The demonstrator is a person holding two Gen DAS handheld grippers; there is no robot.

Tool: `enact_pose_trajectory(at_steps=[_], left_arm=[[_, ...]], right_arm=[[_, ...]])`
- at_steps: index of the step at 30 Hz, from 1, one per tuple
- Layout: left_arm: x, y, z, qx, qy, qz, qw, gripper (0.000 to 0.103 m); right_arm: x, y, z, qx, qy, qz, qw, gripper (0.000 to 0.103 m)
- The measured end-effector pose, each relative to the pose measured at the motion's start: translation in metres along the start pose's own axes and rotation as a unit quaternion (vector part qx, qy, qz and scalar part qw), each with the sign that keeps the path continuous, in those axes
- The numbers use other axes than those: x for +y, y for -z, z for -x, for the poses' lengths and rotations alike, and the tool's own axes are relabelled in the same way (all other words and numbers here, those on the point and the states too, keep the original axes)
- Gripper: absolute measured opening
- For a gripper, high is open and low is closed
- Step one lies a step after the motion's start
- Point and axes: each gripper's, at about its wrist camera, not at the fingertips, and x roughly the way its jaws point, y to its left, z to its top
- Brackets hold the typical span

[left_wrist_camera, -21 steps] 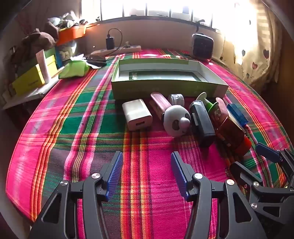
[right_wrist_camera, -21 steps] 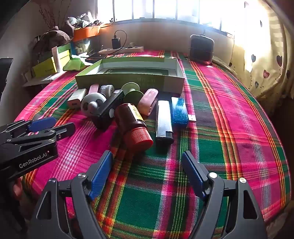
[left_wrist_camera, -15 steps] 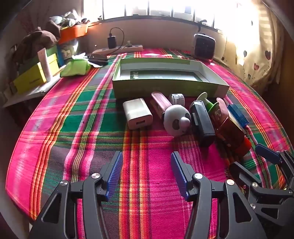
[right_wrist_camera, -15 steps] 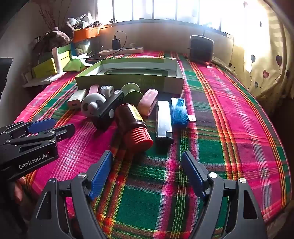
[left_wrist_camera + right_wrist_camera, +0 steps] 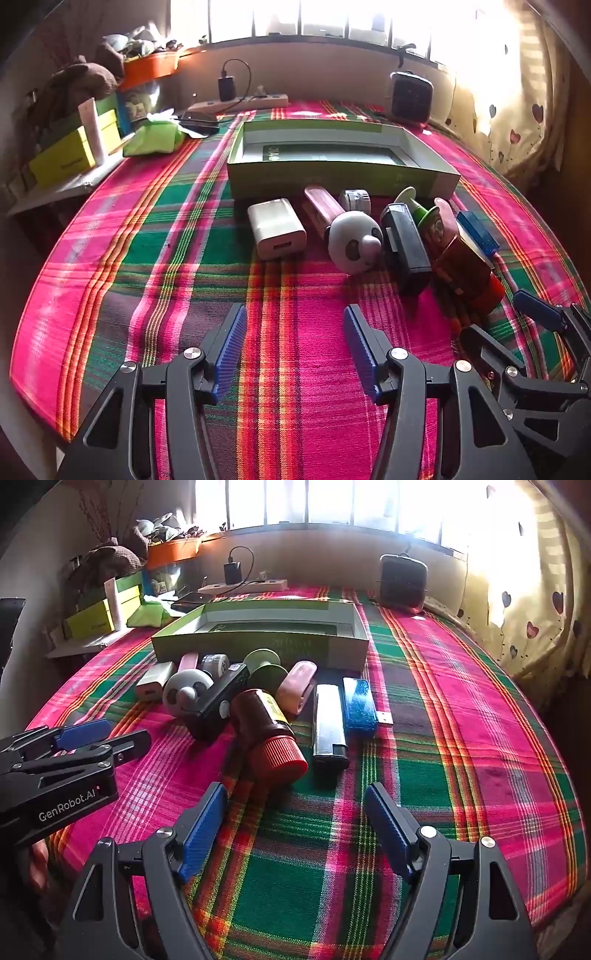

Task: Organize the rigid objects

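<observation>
A row of small rigid objects lies on the plaid cloth in front of an open green box (image 5: 343,162) (image 5: 258,635): a white charger (image 5: 276,228), a pink case (image 5: 320,206), a round white panda-faced item (image 5: 354,243), a black device (image 5: 405,243), a brown bottle with a red cap (image 5: 266,727), a silver-black lighter (image 5: 328,723) and a blue USB stick (image 5: 359,706). My left gripper (image 5: 293,343) hovers open before the charger and panda item, holding nothing. My right gripper (image 5: 295,823) is open just short of the red cap and lighter.
Yellow-green boxes (image 5: 70,155) and a green pouch (image 5: 153,134) crowd the far left edge. A power strip with a charger (image 5: 240,101) and a black speaker (image 5: 410,96) stand at the back by the window. A curtain (image 5: 524,590) hangs on the right.
The left wrist view has crept slightly forward and up, so the objects sit a touch lower. Both grippers stay open and no object has moved.
</observation>
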Motion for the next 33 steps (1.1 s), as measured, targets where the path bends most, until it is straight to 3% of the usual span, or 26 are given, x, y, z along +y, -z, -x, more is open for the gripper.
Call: enact_pose_trajectory(at_steps=[33], left_arm=[[-0.0027, 0.0026, -0.0012, 0.000, -0.005, -0.005, 1.0000, 0.054]], right_arm=[[0.0005, 0.0014, 0.0004, -0.004, 0.001, 0.000, 1.000, 0.077]])
